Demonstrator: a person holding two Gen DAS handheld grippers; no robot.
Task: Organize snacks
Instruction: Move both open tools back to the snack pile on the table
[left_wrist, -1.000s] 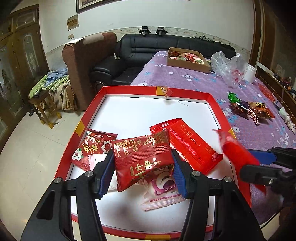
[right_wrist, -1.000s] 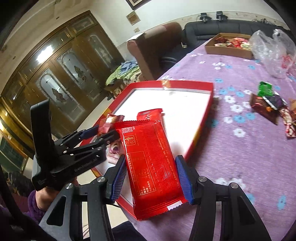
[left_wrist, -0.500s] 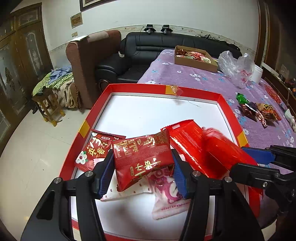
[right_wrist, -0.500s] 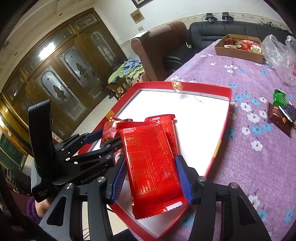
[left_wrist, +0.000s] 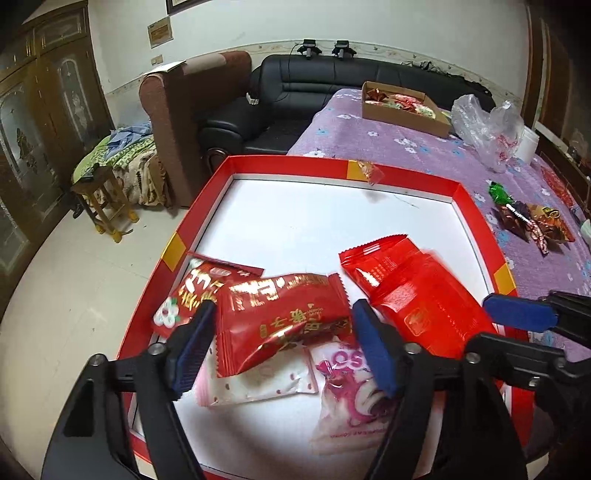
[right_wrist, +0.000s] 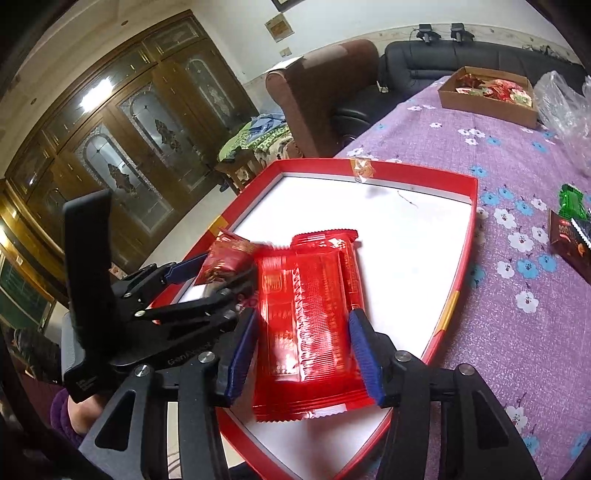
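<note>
A red-rimmed tray (left_wrist: 192, 210) with a white floor lies on the purple cloth. My left gripper (left_wrist: 282, 345) is shut on a dark red snack packet (left_wrist: 280, 321) with gold print, held above the tray's near left. My right gripper (right_wrist: 301, 354) is shut on a long bright red packet (right_wrist: 306, 332), held over a similar red packet (right_wrist: 345, 243) lying in the tray. In the left wrist view the right gripper (left_wrist: 491, 332) sits at the right with its packet (left_wrist: 424, 299). Pink-white packets (left_wrist: 347, 391) and another red packet (left_wrist: 184, 291) lie in the tray.
Loose dark and green snacks (left_wrist: 524, 218) lie on the cloth (right_wrist: 517, 177) right of the tray. A cardboard box of snacks (left_wrist: 402, 107) and a clear plastic bag (left_wrist: 487, 129) stand at the far end. A sofa, armchair and stool are beyond the table.
My right gripper has carried the long red packet from beside the tray to over it, above the other red packet. My left gripper has lifted slightly with its packet.
</note>
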